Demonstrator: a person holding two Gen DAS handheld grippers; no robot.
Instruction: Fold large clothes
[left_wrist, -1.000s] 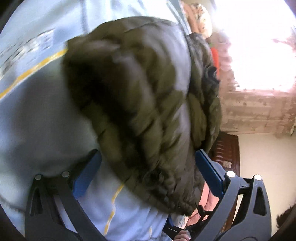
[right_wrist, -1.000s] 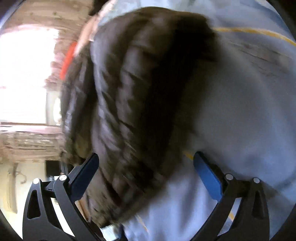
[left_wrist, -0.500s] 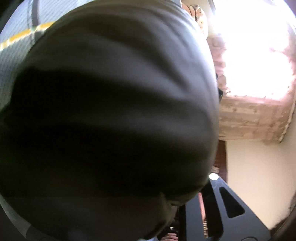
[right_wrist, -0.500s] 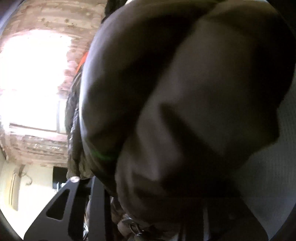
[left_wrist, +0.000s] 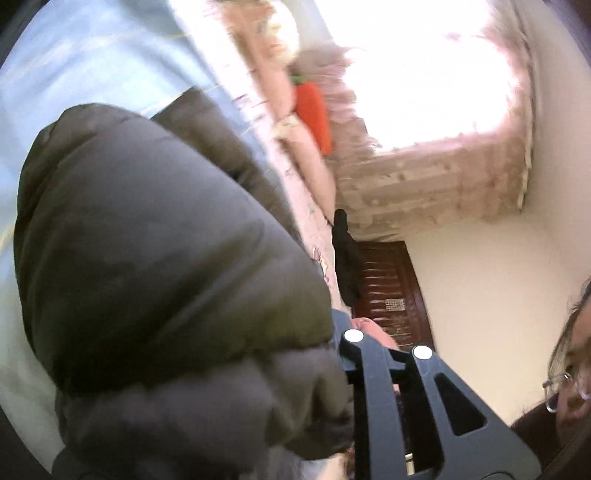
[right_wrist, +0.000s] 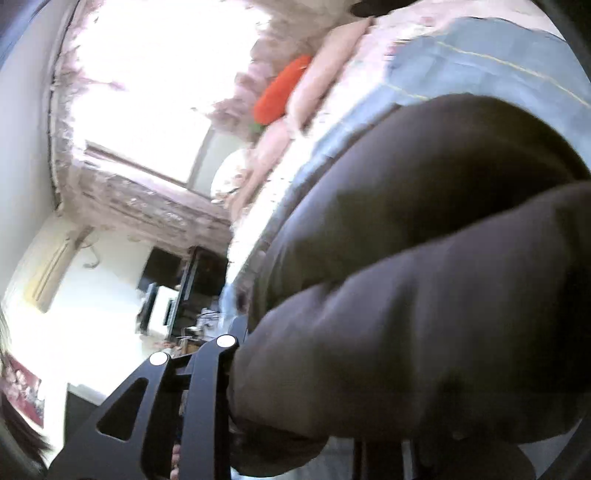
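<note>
While the dark puffy jacket (left_wrist: 155, 266) bulges across most of the left wrist view, only one black finger (left_wrist: 373, 387) of the left gripper (left_wrist: 343, 417) shows, pressed against the padded cloth with a fold bunched over where its partner should be; the gripper appears clenched on the jacket, the second finger being hidden under the fabric. Beyond the bulk lies the pale blue bedcover (left_wrist: 92, 66), with a pink pillow (left_wrist: 310, 162) and an orange carrot-shaped cushion (left_wrist: 314, 110) toward the bright window (left_wrist: 424, 74); a dark wooden cabinet (left_wrist: 391, 295) stands against the cream wall, and the person's face with glasses (left_wrist: 569, 391) sits at the lower right edge.

On the right wrist view the same jacket (right_wrist: 424, 277) fills the right and lower half, held off the blue bedcover (right_wrist: 480, 62), whose thin yellow stripe runs above it; one black finger (right_wrist: 207, 387) of the right gripper (right_wrist: 236, 398) lies tight against the quilted fabric, the other buried beneath it, so this gripper too looks closed on the jacket; the orange cushion (right_wrist: 280, 88) rests beside the pink pillow (right_wrist: 325, 74); everything is blurred.
</note>
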